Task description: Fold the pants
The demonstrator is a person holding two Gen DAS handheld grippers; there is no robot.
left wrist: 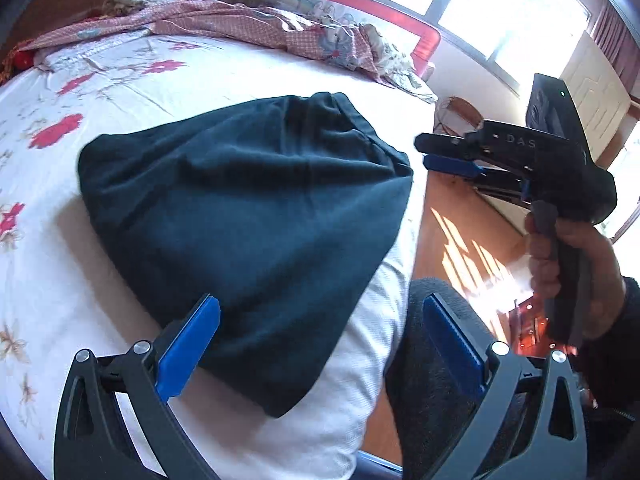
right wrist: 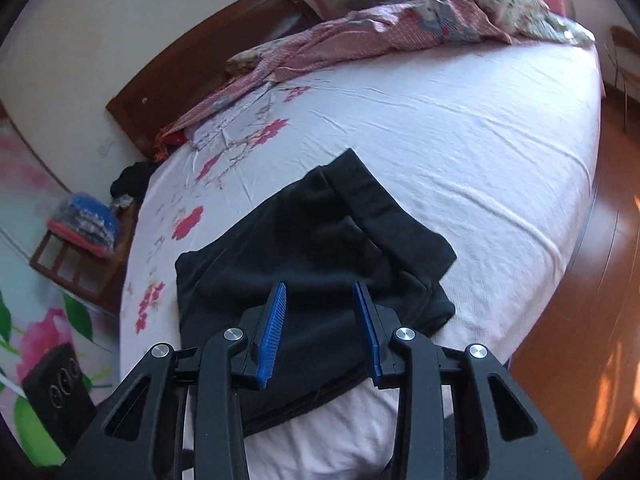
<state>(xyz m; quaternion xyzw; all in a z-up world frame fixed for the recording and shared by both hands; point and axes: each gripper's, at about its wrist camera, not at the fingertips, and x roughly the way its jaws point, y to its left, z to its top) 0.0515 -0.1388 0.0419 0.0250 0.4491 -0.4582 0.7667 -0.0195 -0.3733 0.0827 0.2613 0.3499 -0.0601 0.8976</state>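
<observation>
Left-wrist view showed the floral bed sheet (left wrist: pixel 60 208) at the left, spread flat as the work surface. On it lay the dark pants (left wrist: pixel 244 216), folded into a compact stack near the bed's near edge, which I judged kept them within reach of both tools. A pink patterned blanket (left wrist: pixel 248 24) was bunched along the far side, well apart from the stack, so it left the folding area free. My left gripper (left wrist: pixel 316 344) stood wide, its jaws spread with nothing between them; one blue pad overlapped the near edge of the pants in the picture, but I could not tell whether it touched the cloth. To the right, my right hand (left wrist: pixel 572 276) held the right gripper (left wrist: pixel 444 156) off the bed's edge, above the wooden floor (left wrist: pixel 452 216), clear of the garment.

Right-wrist view showed a small wooden stand (right wrist: pixel 76 256) with bagged clothes at the left, beside the bed. The pants sat centre, the waistband end folded on top towards the far side. The right gripper's pads (right wrist: pixel 274 332) stood partly apart, nothing clamped between them, framing the stack from above. I judged both tools released because the fold looked finished, or nearly so; only a final smoothing might remain.
</observation>
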